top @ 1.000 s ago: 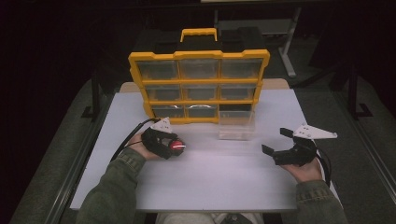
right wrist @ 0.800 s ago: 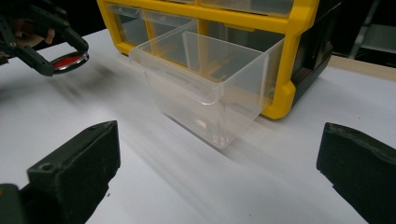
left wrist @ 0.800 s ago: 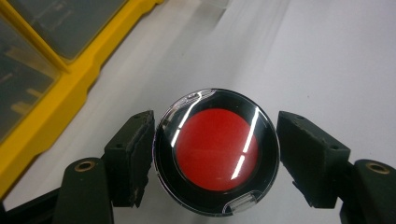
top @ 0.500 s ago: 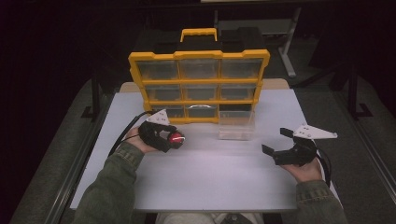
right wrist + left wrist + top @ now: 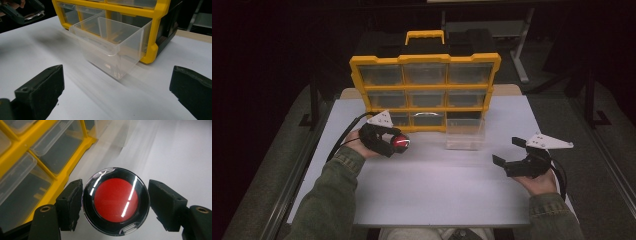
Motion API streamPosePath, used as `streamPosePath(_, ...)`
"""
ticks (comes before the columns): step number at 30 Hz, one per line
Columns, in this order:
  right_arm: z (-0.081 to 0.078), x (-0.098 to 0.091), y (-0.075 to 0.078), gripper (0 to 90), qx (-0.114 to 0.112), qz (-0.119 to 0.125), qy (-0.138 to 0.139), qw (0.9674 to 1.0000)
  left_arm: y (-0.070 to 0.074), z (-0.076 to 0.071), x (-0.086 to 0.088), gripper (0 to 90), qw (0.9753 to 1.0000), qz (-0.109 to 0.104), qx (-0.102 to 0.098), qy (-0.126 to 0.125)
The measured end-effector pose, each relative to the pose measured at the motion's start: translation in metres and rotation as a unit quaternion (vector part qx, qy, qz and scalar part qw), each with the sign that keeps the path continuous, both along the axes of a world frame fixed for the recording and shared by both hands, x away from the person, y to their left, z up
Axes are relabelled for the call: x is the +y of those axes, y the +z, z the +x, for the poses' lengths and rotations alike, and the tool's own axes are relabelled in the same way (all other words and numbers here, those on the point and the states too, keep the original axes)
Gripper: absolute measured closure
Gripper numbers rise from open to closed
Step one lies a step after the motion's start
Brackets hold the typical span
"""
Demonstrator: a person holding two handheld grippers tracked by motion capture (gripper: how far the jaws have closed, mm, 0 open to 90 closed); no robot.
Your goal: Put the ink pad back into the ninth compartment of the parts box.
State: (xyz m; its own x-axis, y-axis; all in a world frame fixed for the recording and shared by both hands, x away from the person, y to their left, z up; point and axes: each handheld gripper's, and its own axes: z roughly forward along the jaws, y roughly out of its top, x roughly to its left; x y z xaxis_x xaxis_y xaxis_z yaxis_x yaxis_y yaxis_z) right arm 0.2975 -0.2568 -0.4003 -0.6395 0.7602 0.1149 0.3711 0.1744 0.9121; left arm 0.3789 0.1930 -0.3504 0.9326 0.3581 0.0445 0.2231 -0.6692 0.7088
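My left gripper (image 5: 396, 143) is shut on a round red disc with a black rim under a clear cover (image 5: 400, 142), held above the table just left of centre. In the left gripper view the disc (image 5: 116, 201) sits between both pads, with the left gripper (image 5: 115, 203) close to the yellow organizer's lower drawers. A clear plastic drawer (image 5: 464, 132) stands in front of the organizer's dark lower right slot. My right gripper (image 5: 507, 151) rests open at the table's right. In the right gripper view the right gripper (image 5: 117, 96) faces the empty-looking drawer (image 5: 112, 47).
The yellow organizer (image 5: 424, 59) with several clear drawers stands upright at the back of the white table (image 5: 432, 195), a black case with a yellow handle (image 5: 424, 36) behind it. Its yellow frame (image 5: 150, 15) rises behind the drawer. The room around is dark.
My left hand has lifted the red disc and carried it slightly toward the organizer. The right hand has stayed where it was.
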Motion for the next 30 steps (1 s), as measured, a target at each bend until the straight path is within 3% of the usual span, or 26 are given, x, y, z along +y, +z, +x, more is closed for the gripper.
streamPosePath(15, 0.0, 0.001, -0.001, 0.0, 0.001, -0.001, 0.001, 1.0, 0.023, 0.003, -0.018, 29.9, 0.9998, -0.002, -0.013, -0.014)
streamPosePath(30, 0.0, 0.001, -0.001, 0.0, 0.001, -0.001, 0.001, 1.0, 0.035, 0.011, -0.027, 29.9, 0.9997, -0.012, -0.018, -0.012)
